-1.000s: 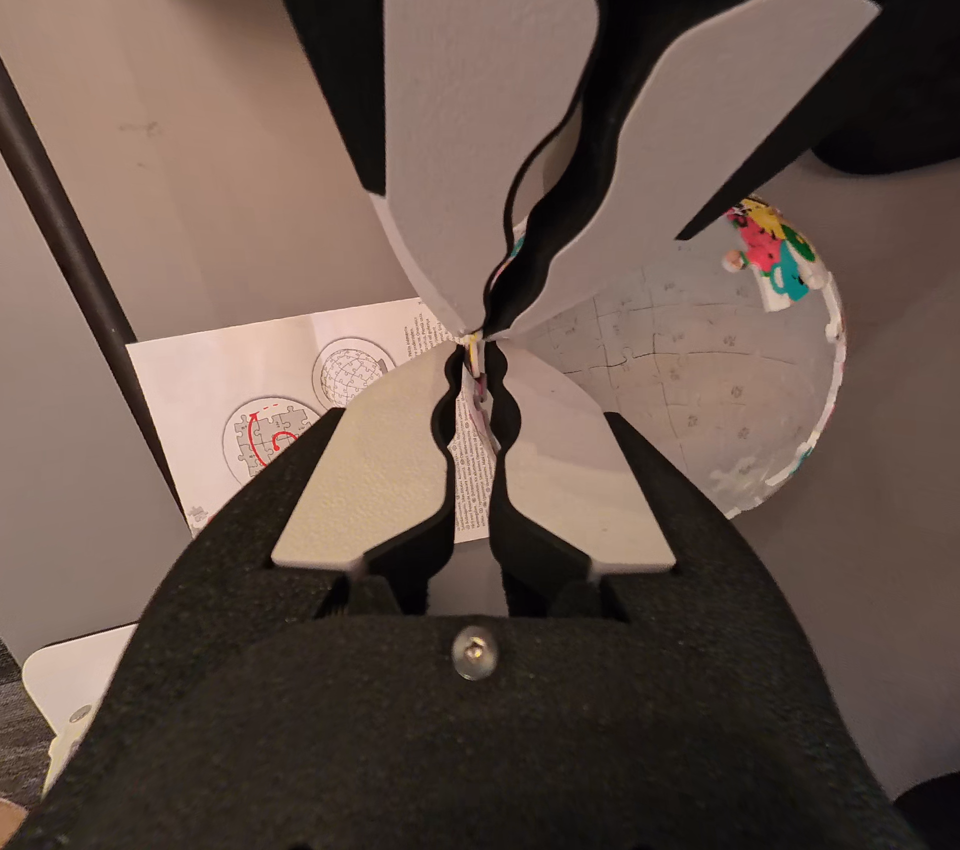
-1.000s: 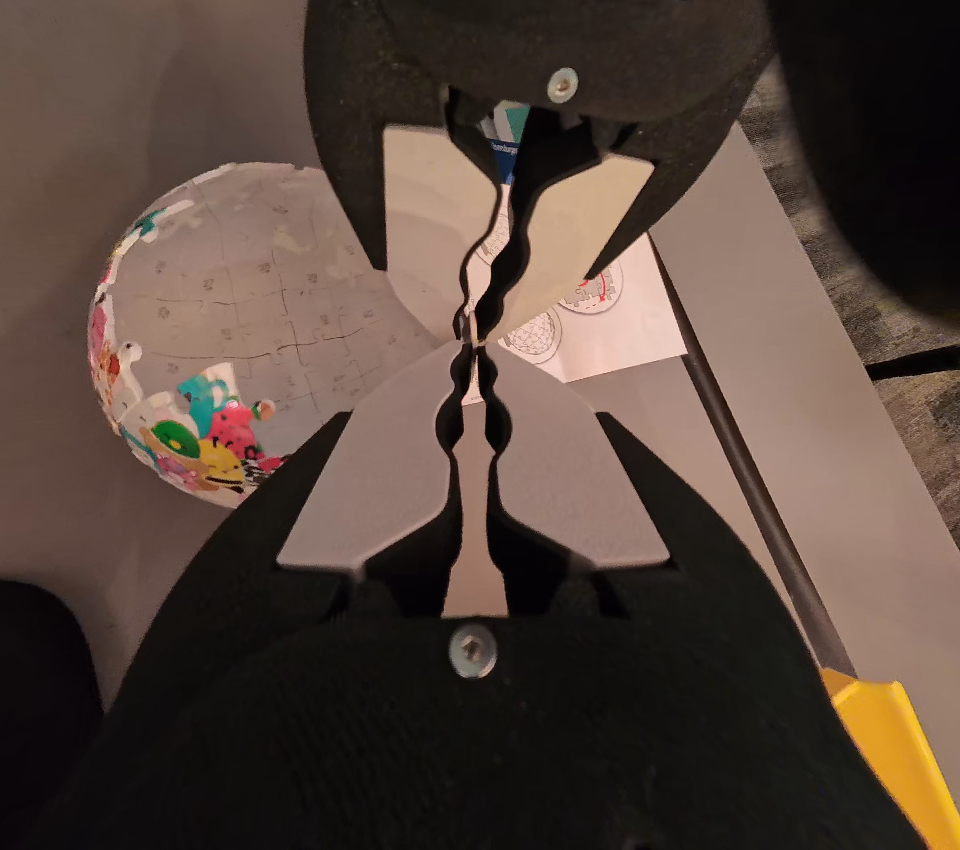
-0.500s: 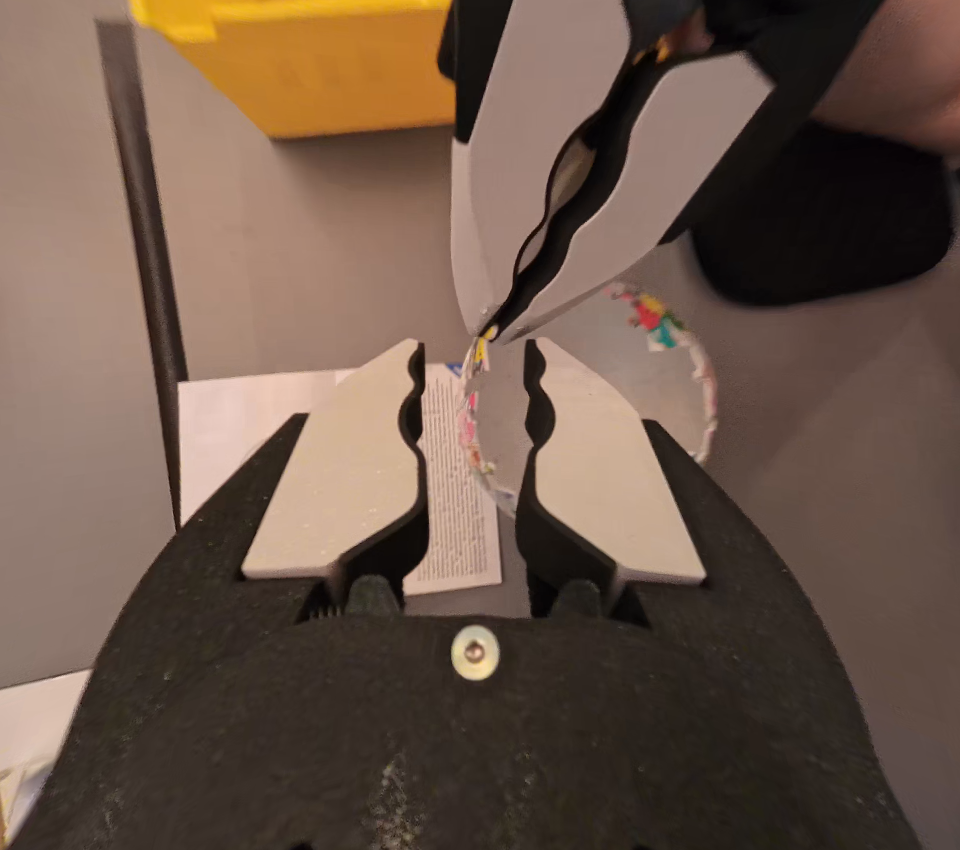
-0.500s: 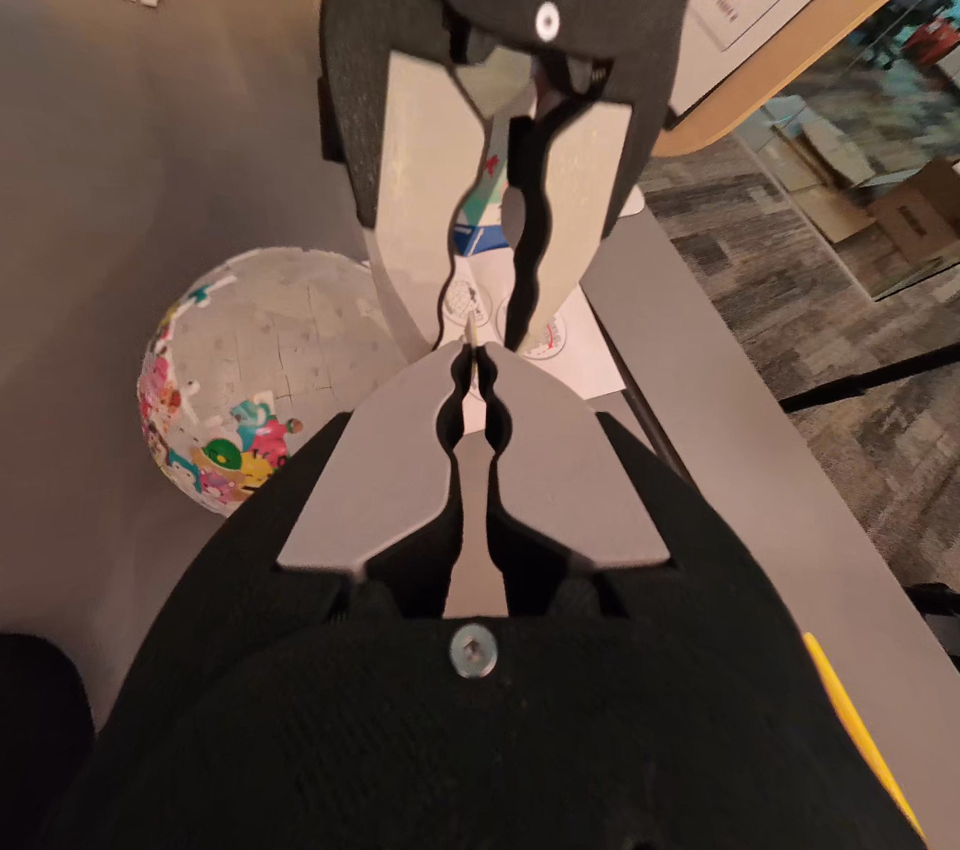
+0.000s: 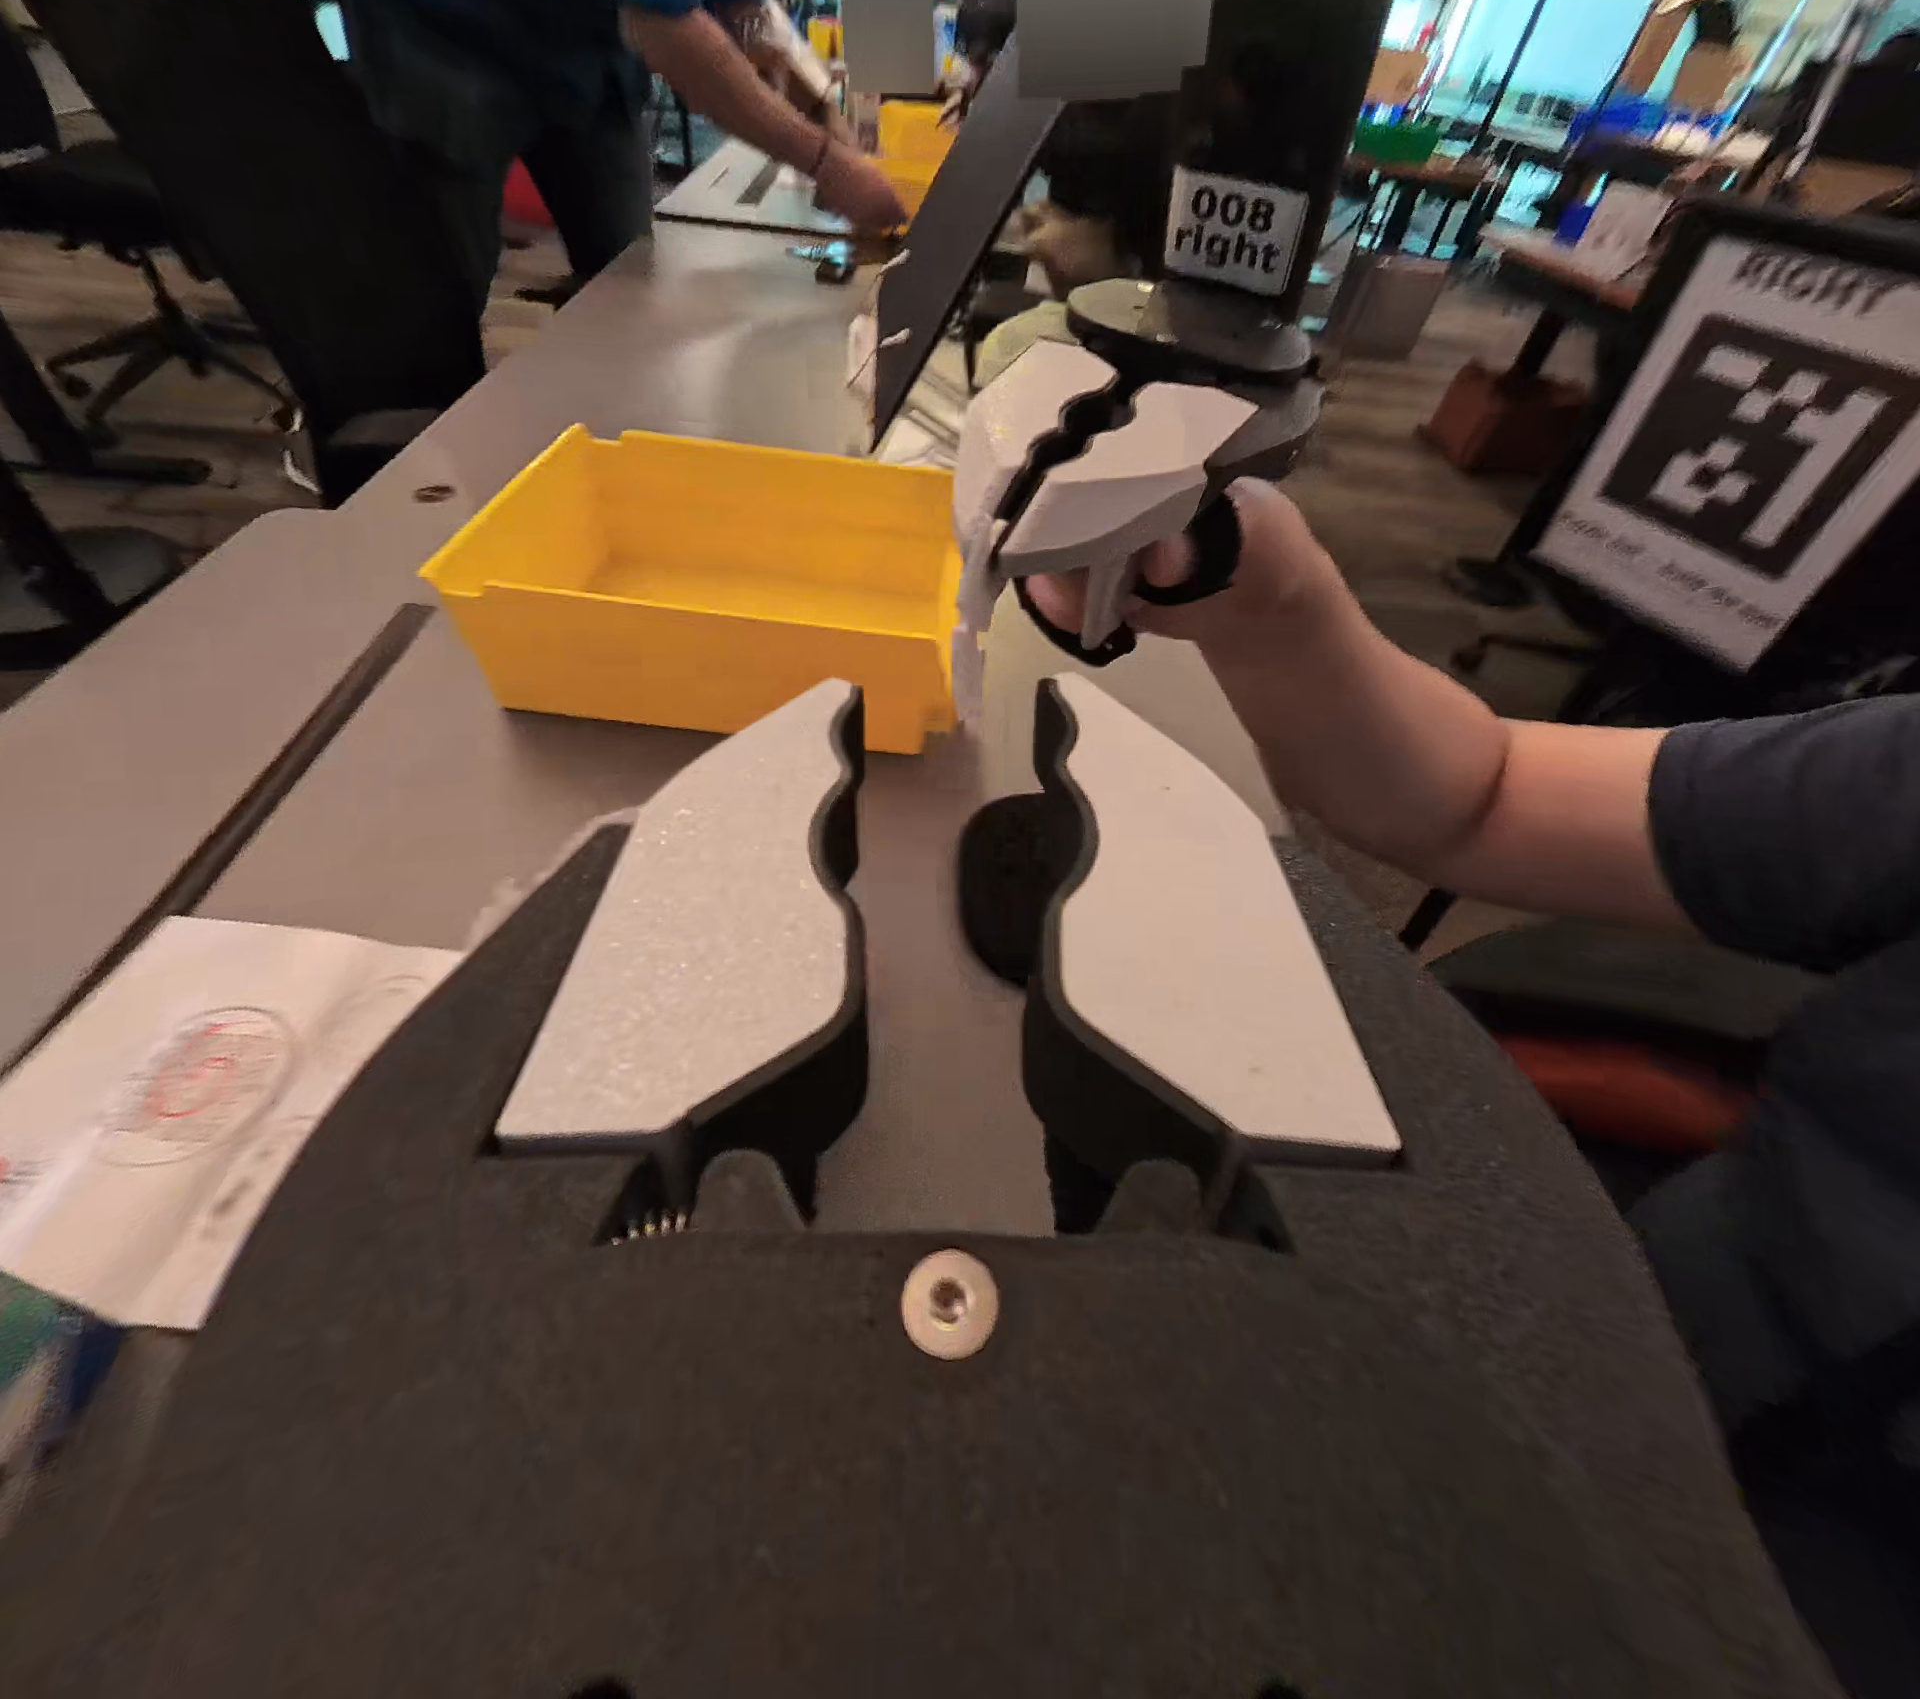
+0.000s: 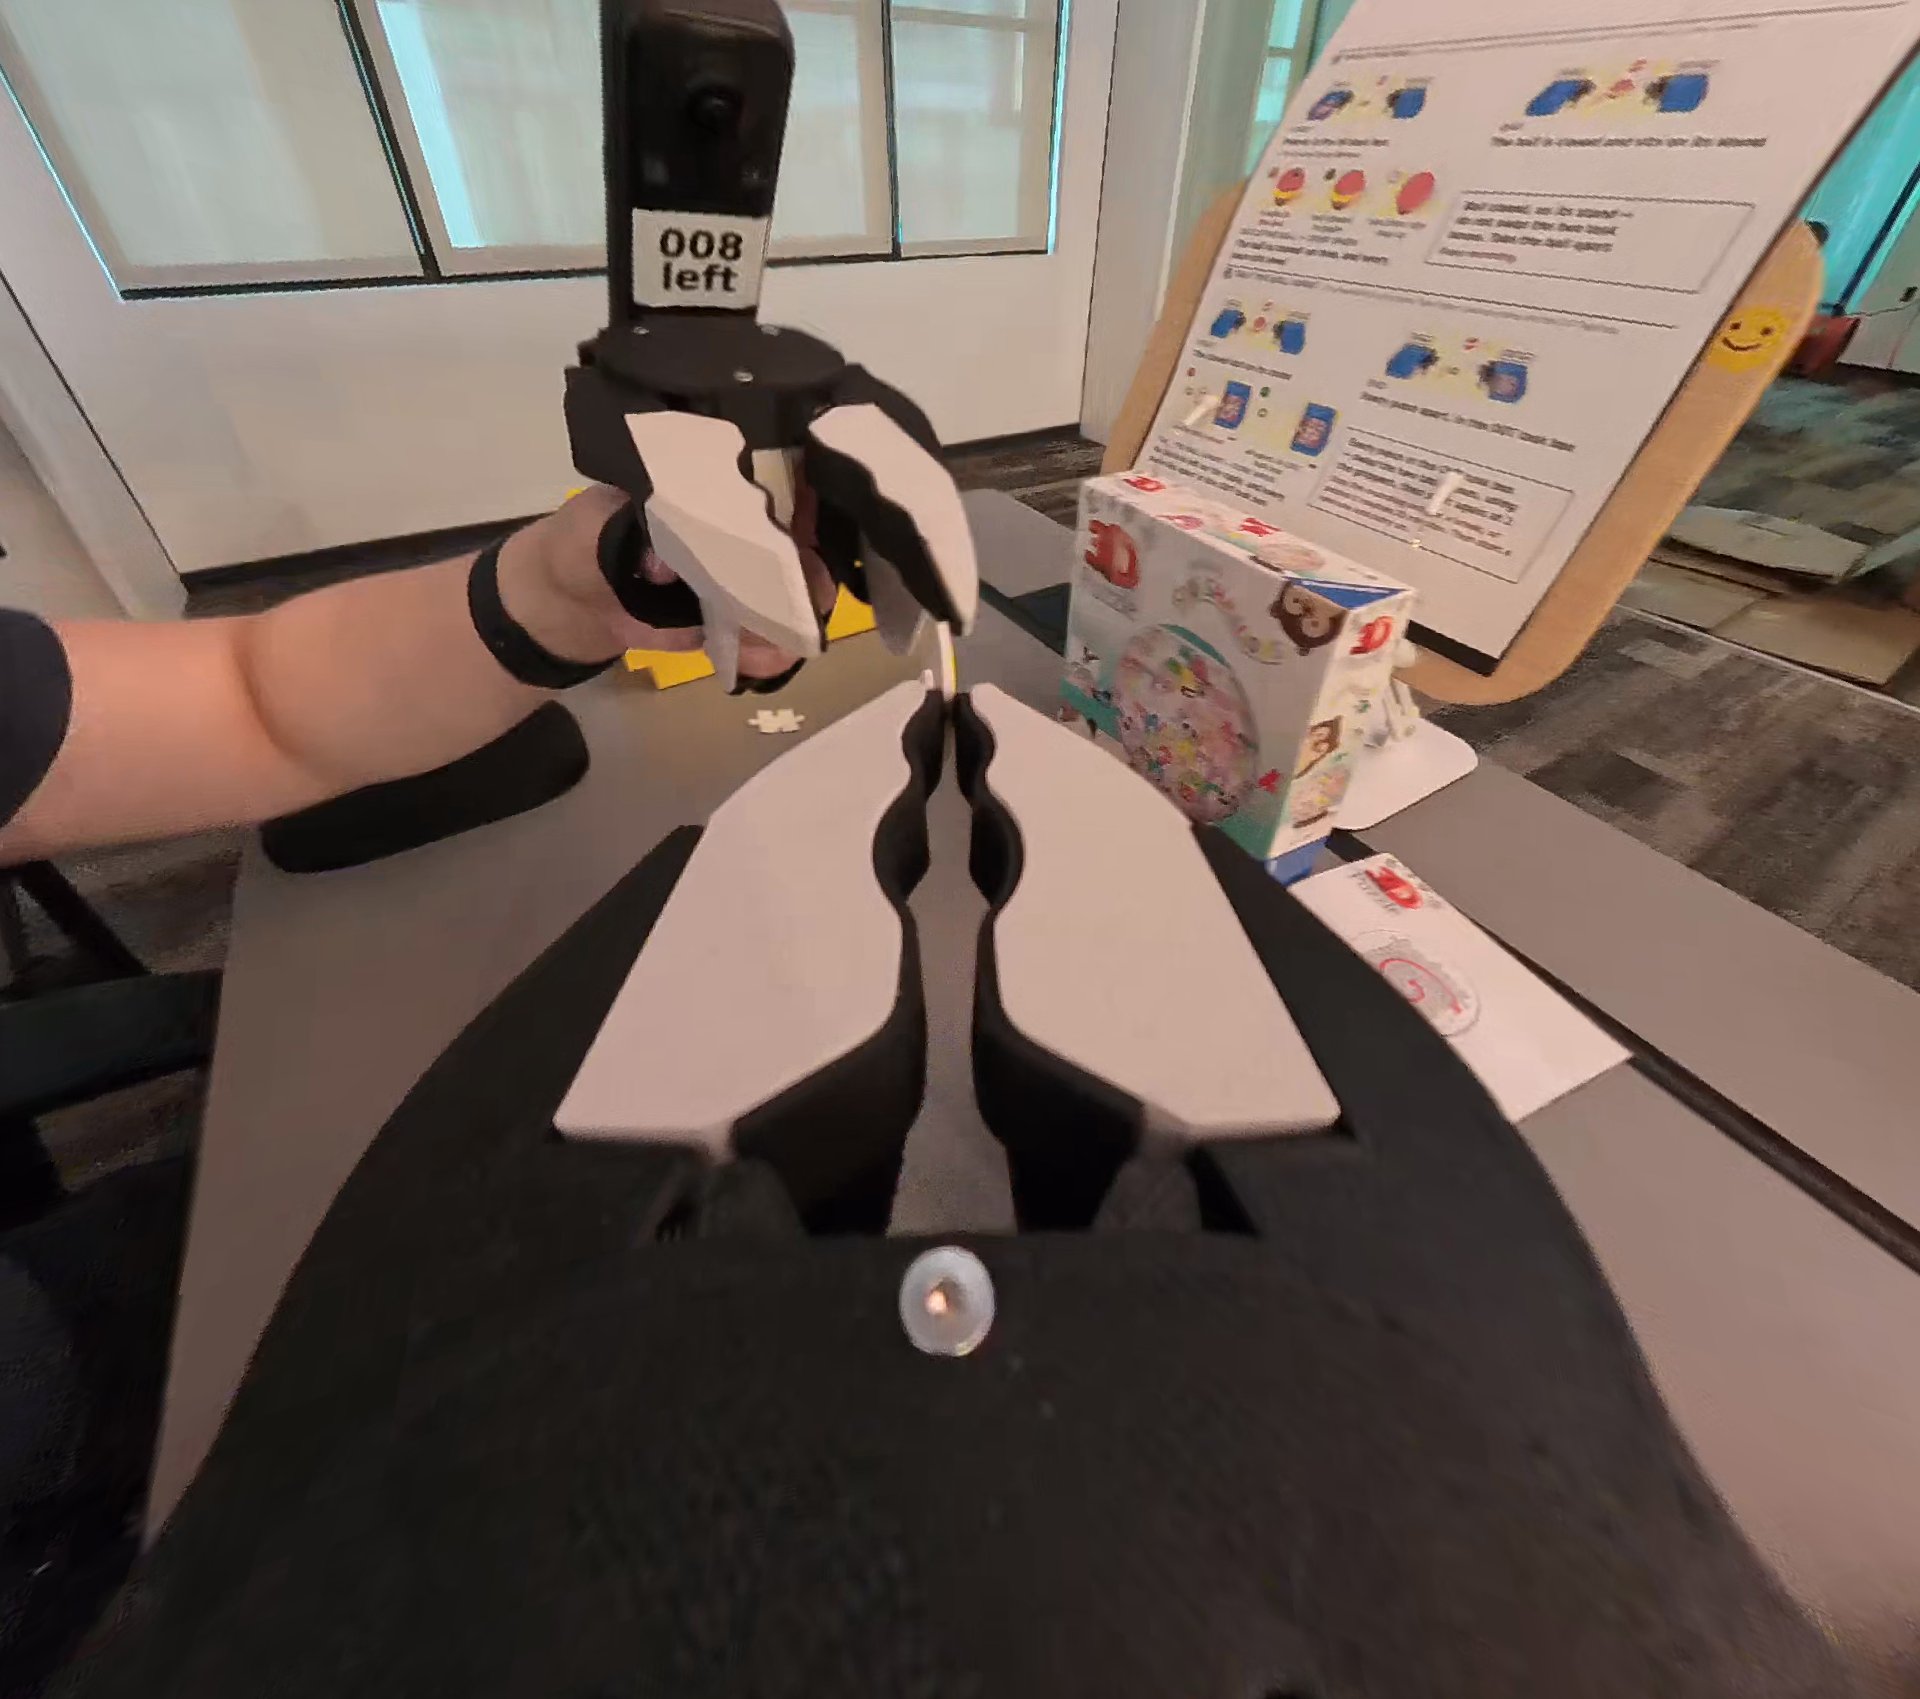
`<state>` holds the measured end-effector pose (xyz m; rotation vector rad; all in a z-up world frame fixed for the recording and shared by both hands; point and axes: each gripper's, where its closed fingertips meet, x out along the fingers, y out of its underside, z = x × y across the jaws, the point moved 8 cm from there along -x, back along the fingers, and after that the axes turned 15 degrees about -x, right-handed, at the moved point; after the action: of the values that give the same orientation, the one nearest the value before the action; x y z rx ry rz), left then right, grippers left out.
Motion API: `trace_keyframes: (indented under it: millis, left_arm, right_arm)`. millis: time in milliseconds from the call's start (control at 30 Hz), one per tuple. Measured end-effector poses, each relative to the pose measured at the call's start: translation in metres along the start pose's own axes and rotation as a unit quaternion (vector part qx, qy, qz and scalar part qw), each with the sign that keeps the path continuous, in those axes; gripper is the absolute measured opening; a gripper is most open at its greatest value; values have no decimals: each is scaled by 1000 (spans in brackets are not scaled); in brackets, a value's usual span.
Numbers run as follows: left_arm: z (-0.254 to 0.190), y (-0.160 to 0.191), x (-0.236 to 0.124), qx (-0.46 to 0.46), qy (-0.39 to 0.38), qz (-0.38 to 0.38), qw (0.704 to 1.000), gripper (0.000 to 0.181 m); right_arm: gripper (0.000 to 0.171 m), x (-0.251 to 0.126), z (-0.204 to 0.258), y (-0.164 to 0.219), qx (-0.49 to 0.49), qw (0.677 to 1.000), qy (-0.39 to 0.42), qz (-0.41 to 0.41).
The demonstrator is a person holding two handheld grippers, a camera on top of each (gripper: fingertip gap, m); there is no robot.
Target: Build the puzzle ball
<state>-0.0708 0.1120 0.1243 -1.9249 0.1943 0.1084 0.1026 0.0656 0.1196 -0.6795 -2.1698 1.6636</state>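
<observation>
Both tongs are raised above the grey table (image 5: 260,693) and face each other. The left tongs (image 5: 948,693) stand with their jaws wide apart and nothing between them; seen from the right wrist view, the same tongs (image 6: 883,610) are carried in a hand (image 6: 582,579) wearing a black wristband. The right tongs (image 6: 948,695) are closed almost completely, the tips pinching a thin white puzzle piece (image 6: 941,657) that projects upward, edge-on; in the left wrist view these tongs (image 5: 982,548) show the white piece (image 5: 971,610) hanging below the tips, though blur obscures its outline. The partly built puzzle ball itself appears in neither view. A single loose puzzle piece (image 6: 776,720) lies flat on the table beyond the right tongs, near a black padded rest (image 6: 416,792). An open yellow bin (image 5: 717,579) sits on the table beyond the left tongs. The puzzle's box (image 6: 1231,662) stands upright to the right, and just in front of it a printed instruction sheet (image 6: 1455,995) lies flat. Behind the box a large instruction board (image 6: 1558,195) leans on a stand. In the background of the left wrist view, another person (image 5: 499,8) bends over a farther table.
</observation>
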Motion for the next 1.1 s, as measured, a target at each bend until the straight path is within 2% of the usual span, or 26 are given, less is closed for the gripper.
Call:
trace_keyframes:
  millis: [133,300,433,467,600,667,733,800,867,1100]
  left_arm:
    - [-42,20,-17,-49,41,-20,998,28]
    - [-80,42,-22,-60,40,0,997,27]
    - [-93,58,-19,-65,47,18,997,17]
    - [-96,61,-18,-67,56,18,996,2]
    - [-99,68,-12,-81,66,37,994,2]
    - [-98,69,-9,-89,67,44,993,2]
    - [-95,70,-6,-97,59,68,991,2]
    - [-92,67,-2,-97,57,77,991,2]
    - [-88,63,1,-98,53,83,990,2]
    - [-71,52,15,-97,46,93,990,2]
  right_arm:
    - [3,-2,47,-19,-31,999,-7,12]
    - [3,-4,94,-35,-54,998,-18,10]
    - [3,-11,114,-37,-39,999,-25,-9]
    - [3,-12,116,-35,-30,999,-31,-8]
    - [4,-20,117,-27,-8,997,-70,4]
    - [21,-29,112,-27,-22,997,-70,21]
    - [11,-38,108,-30,-47,993,-100,45]
    - [11,-40,97,-32,-62,989,-91,93]
    - [9,-38,91,-36,-78,981,-120,130]
    - [6,-20,72,-38,-52,968,-160,188]
